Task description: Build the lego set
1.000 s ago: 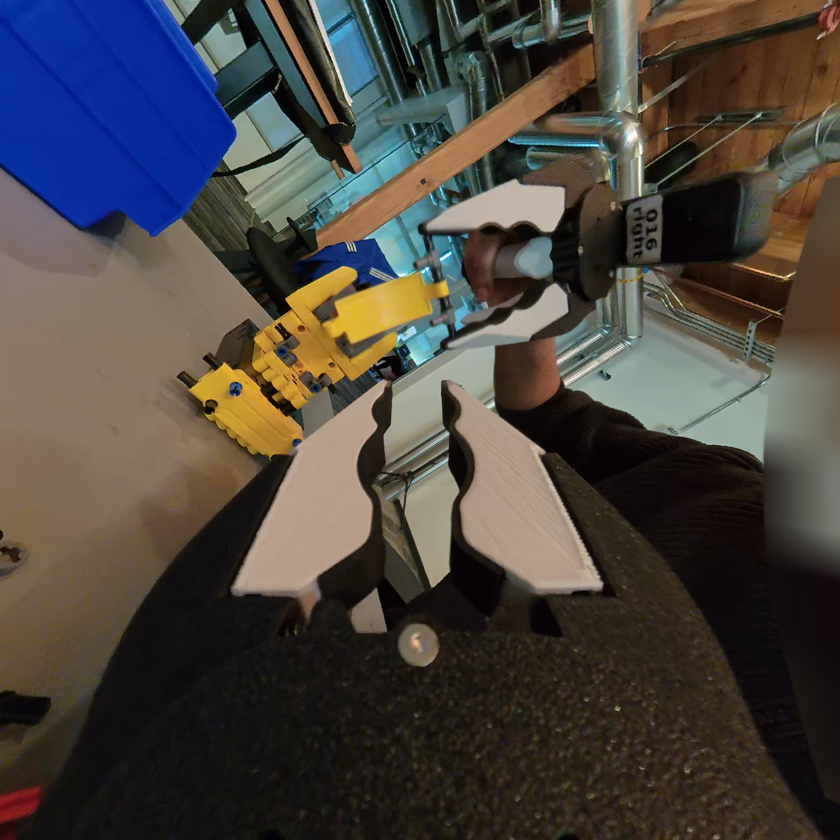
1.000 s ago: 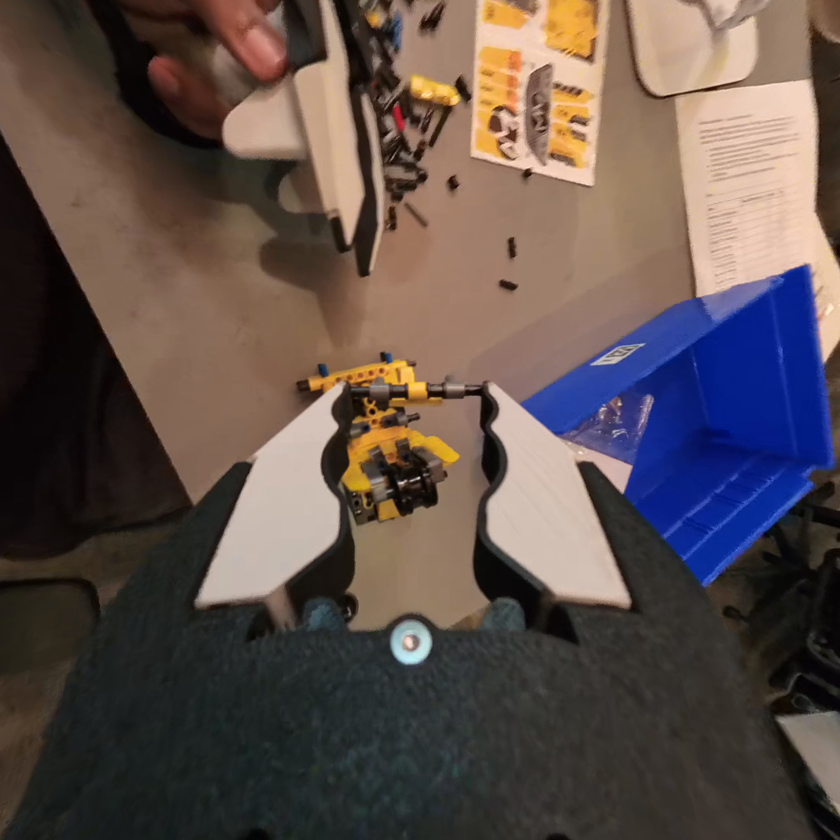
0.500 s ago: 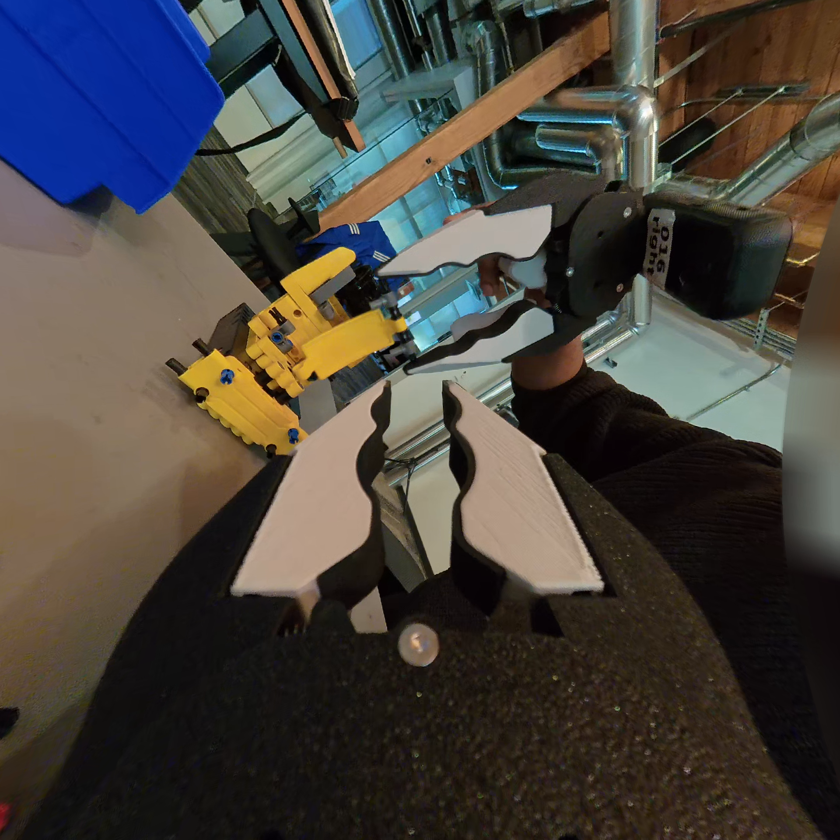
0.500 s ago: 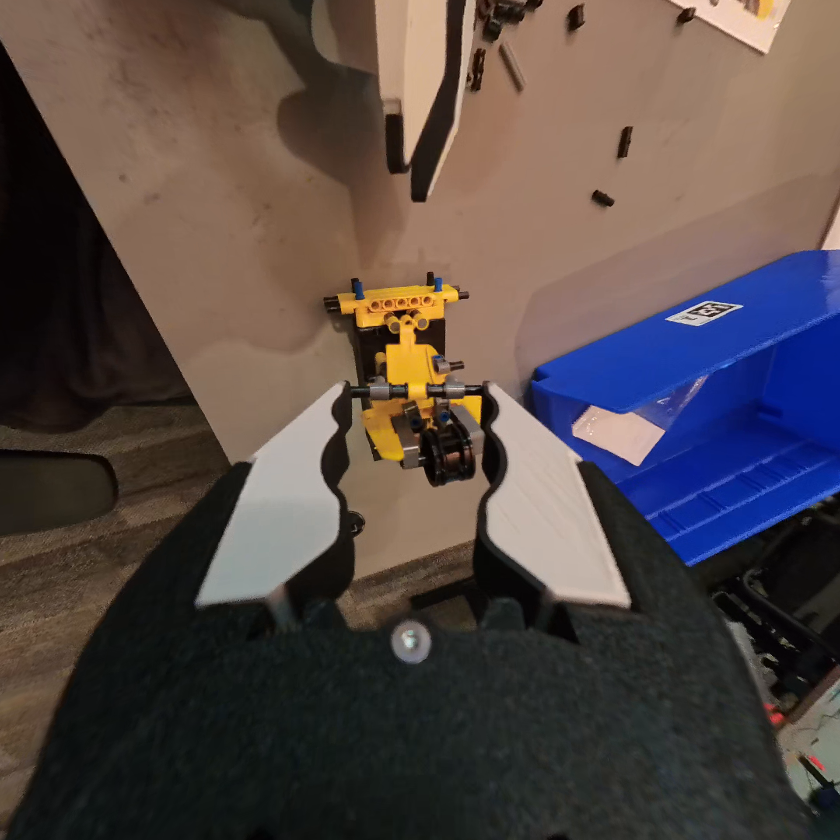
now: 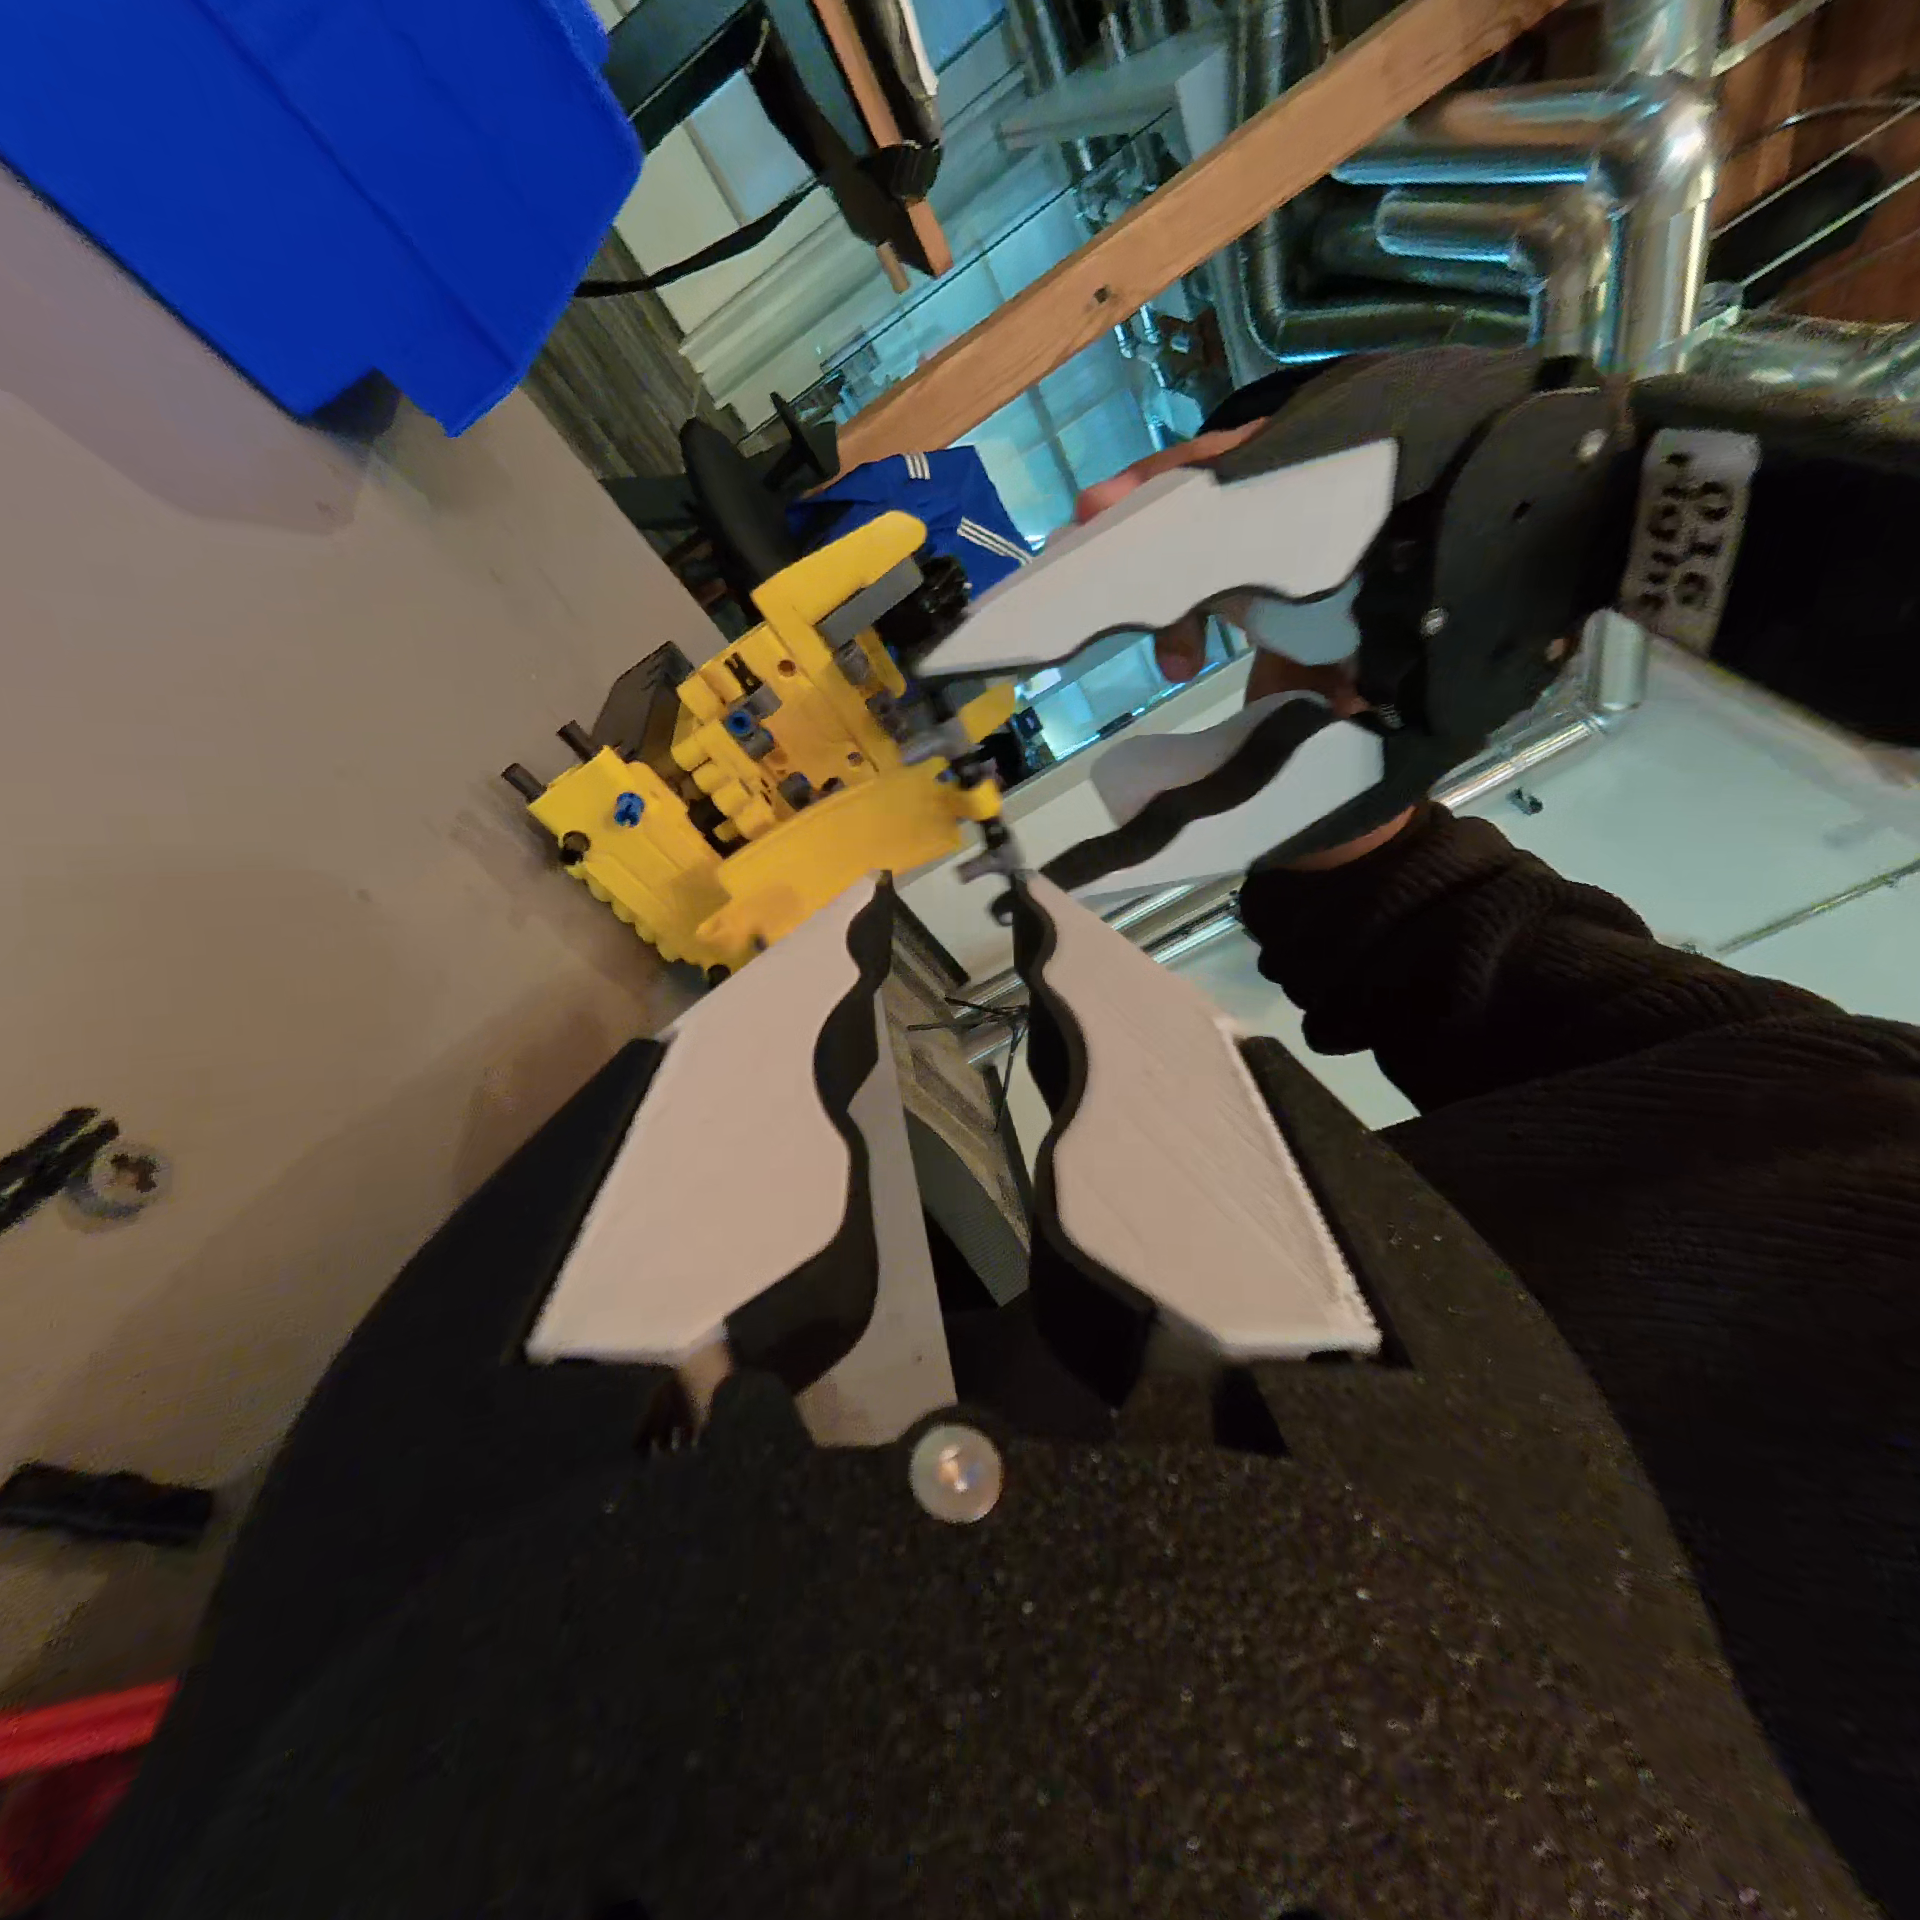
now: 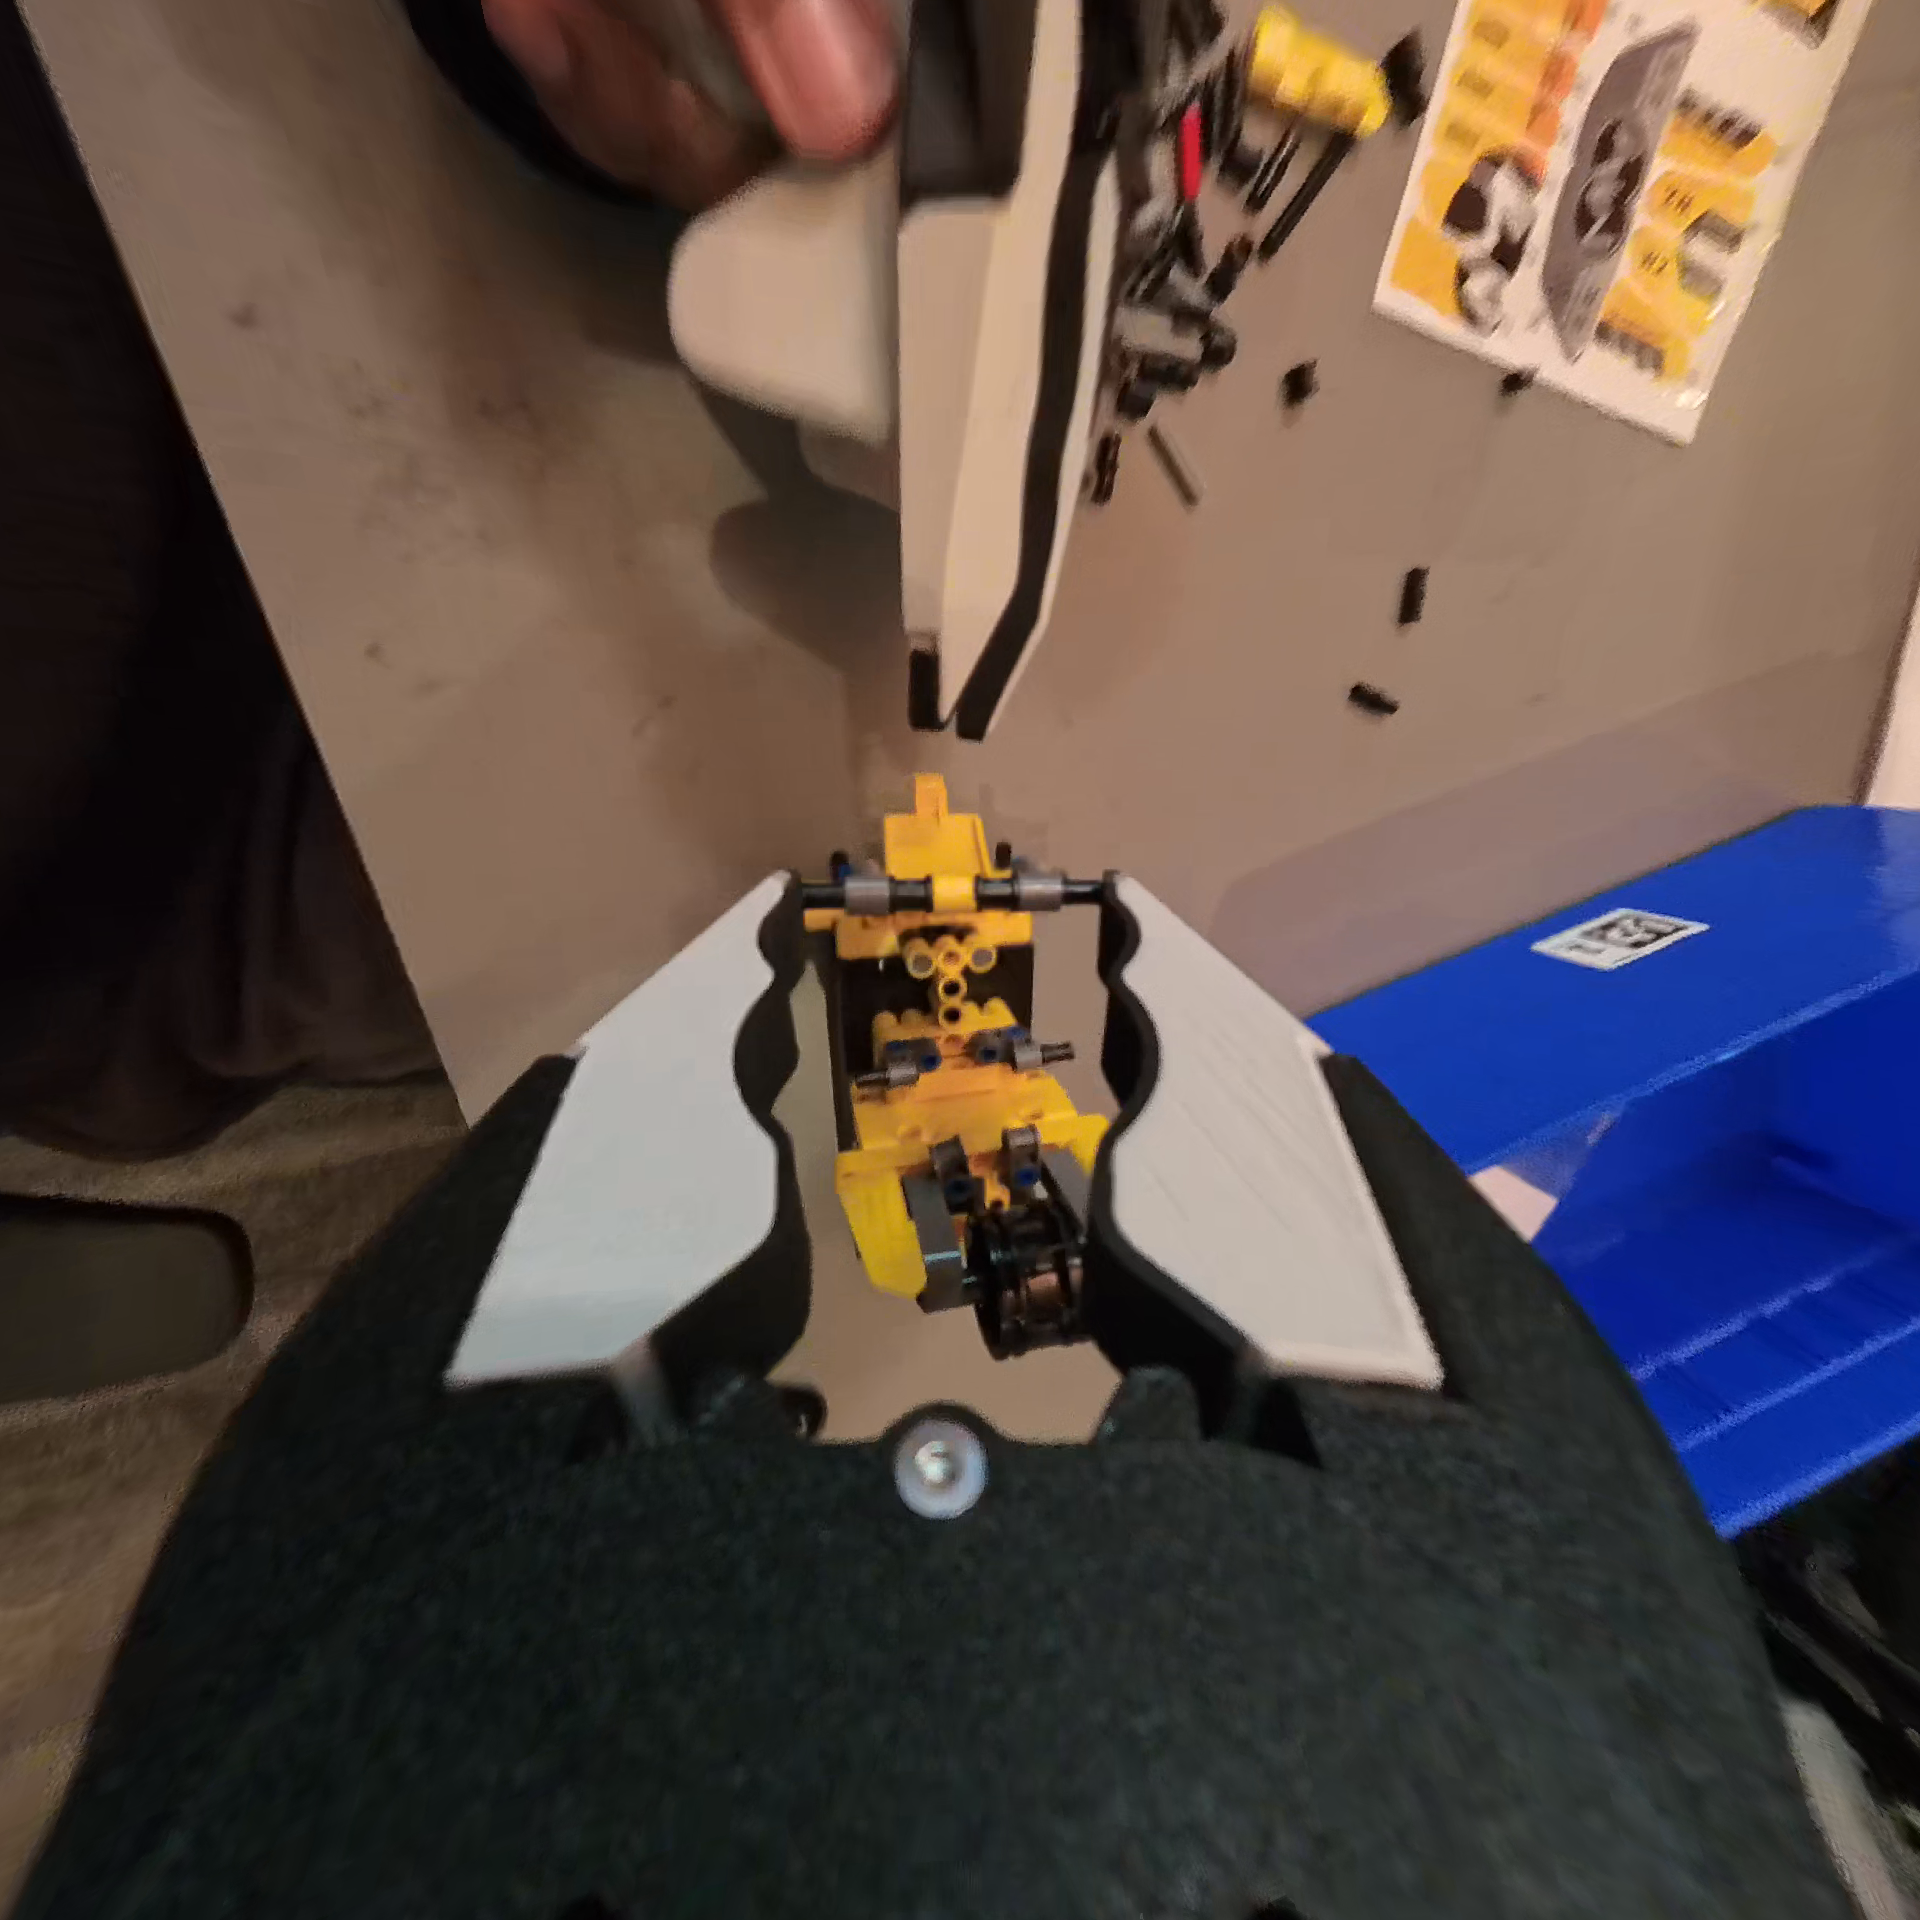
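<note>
1. Since the earlier pictures the yellow brick model [image 6: 951, 1049] has slid deeper between the right gripper [image 6: 951, 896] fingers, and the left gripper [image 5: 954, 894] has closed in until its tips sit just beyond the model's far end.
2. From the right gripper, the model lies straight ahead, long axis running along the fingers, its black wheel [image 6: 1023, 1288] nearest the gripper's body.
3. Right gripper: moderately wide, its two tips pressed on the ends of a thin black axle [image 6: 951, 891] that crosses the model sideways (so it carries the model by that axle, above the grey table [image 6: 499, 499]).
4. Left gripper: narrow gap, nothing between the fingers; seen from its own camera the model sits just ahead and to the left, and the left fingertip may touch it, though blur leaves that unsure.
5. Off to the right gripper's right stands a blue bin [image 6: 1662, 1143].
</note>
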A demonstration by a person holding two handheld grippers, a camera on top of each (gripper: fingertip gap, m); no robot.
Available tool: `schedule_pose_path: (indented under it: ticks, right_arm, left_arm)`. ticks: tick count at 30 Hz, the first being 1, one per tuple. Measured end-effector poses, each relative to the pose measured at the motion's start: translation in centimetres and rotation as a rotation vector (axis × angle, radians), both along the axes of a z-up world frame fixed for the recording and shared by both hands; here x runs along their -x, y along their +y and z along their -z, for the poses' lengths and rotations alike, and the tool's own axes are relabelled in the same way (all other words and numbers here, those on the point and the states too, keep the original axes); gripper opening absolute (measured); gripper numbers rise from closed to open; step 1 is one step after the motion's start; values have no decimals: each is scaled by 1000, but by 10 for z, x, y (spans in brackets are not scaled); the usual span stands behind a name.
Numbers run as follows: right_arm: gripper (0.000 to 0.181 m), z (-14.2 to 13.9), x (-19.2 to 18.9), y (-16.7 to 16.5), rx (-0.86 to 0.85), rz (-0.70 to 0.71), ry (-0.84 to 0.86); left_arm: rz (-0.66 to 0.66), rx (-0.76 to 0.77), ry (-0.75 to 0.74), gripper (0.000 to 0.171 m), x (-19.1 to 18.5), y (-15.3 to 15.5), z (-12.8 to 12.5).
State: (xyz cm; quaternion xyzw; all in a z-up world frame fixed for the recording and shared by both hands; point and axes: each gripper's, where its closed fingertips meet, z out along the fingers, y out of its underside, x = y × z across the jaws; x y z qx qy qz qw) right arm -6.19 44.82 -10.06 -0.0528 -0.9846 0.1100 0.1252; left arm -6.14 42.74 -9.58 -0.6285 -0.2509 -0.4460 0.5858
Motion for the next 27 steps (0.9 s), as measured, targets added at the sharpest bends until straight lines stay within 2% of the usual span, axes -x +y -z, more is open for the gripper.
schedule_pose_path:
  ticks: [4,7,9,13,16,20,27]
  right_arm:
    - [55,-37,-3,-30,263,-27,23]
    - [55,-64,-12,-54,464,-58,19]
    - [55,-70,-17,-64,543,-72,21]
    - [55,-66,-16,-75,593,-87,91]
    - [55,-66,-13,-83,659,-67,135]
    - [55,-67,-7,-88,666,-80,227]
    - [55,-78,-14,-99,797,-35,108]
  left_arm:
    - [-12,28,-14,22,0,2,5]
    - [4,-44,-10,22,-6,3,-9]
    - [19,-109,-9,22,-12,2,-23]
    - [67,-215,-25,22,-27,0,-42]
    - [92,-306,-103,22,-30,-5,-56]
    - [112,-367,-187,19,-27,-10,-61]
    - [210,-530,-264,10,-36,-24,-83]
